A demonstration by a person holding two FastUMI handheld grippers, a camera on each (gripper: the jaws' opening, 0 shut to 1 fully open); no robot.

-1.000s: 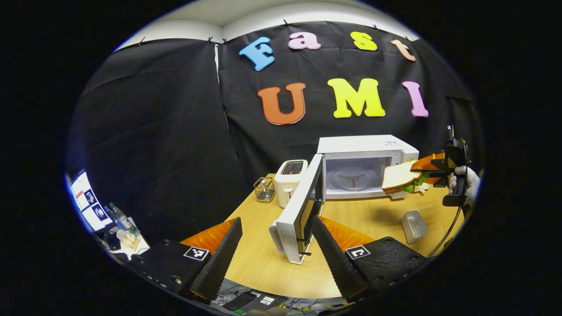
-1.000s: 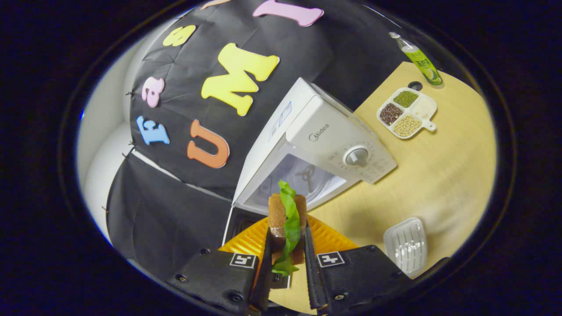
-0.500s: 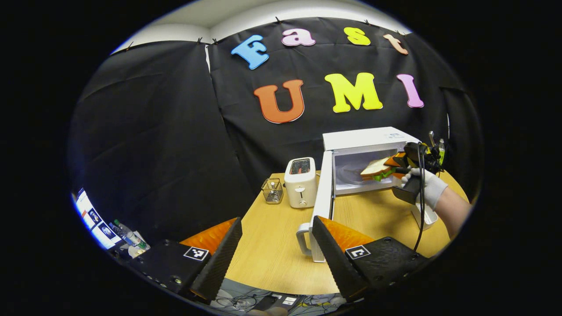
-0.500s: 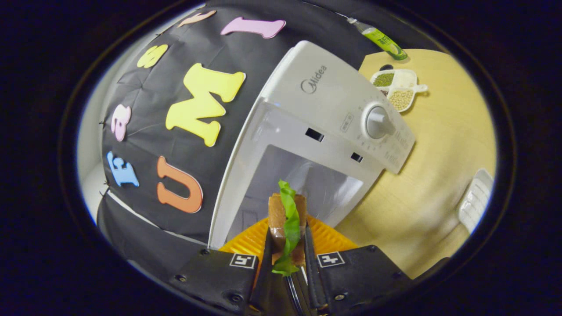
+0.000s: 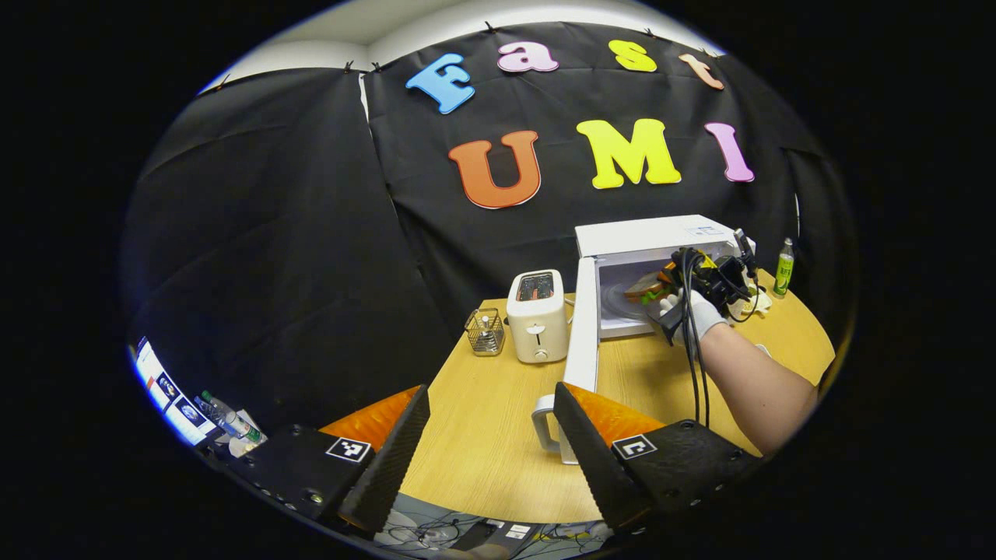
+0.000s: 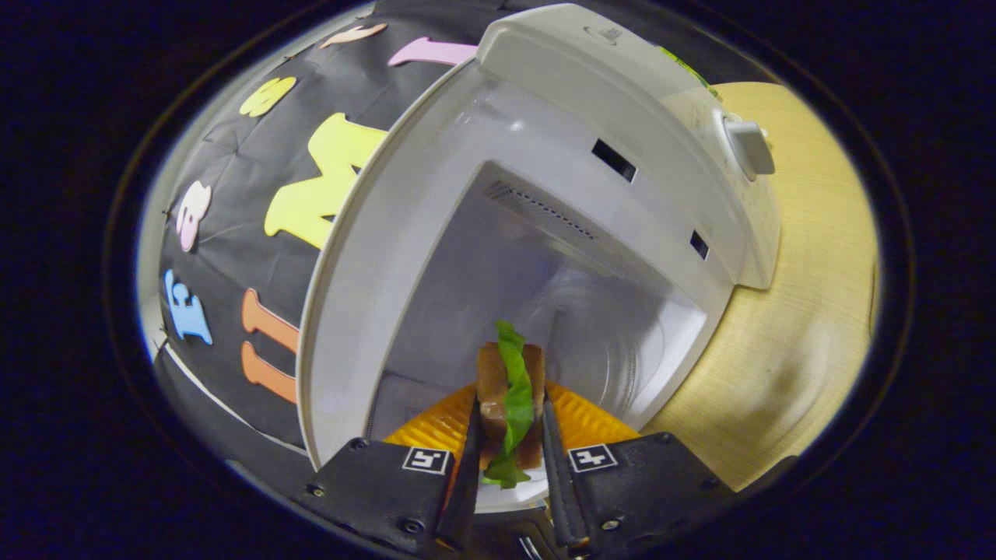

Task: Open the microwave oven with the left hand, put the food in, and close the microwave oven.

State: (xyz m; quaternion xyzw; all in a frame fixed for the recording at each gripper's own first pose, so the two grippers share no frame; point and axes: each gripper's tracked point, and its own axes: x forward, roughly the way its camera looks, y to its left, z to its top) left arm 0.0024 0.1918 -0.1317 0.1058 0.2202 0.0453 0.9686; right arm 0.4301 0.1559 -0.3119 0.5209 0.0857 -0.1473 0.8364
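Brown bread with a green leaf between the slices, the sandwich (image 6: 510, 404) sits edge-on between the fingers of the right gripper (image 6: 510, 459), both pads pressed to its flat sides; in the right gripper view its long axis runs straight away from the camera toward twelve o'clock, leading end pointing into the white cavity of the microwave (image 6: 545, 233). It has crossed the mouth of the oven and hangs above the cavity floor; whether it touches the glass turntable I cannot tell. In the left gripper view the same sandwich (image 5: 642, 289) shows at about two o'clock, lying flat and level, its far end pointing left into the oven (image 5: 654, 237). A white-gloved hand (image 5: 689, 315) grips the right gripper (image 5: 700, 276) from below, the bare forearm stretching down toward four o'clock, cables trailing along it. The microwave door (image 5: 580, 327) stands swung out toward the viewer, its handle (image 5: 545, 424) just beside the near finger (image 5: 591, 459) of the left gripper (image 5: 486, 451), whose jaws gape wide with nothing in them, low over the wooden table (image 5: 482, 435). A white toaster (image 5: 537, 315) stands left of the door, a small wire basket (image 5: 485, 332) beyond it at nine o'clock, and a green bottle (image 5: 783, 267) right of the oven.
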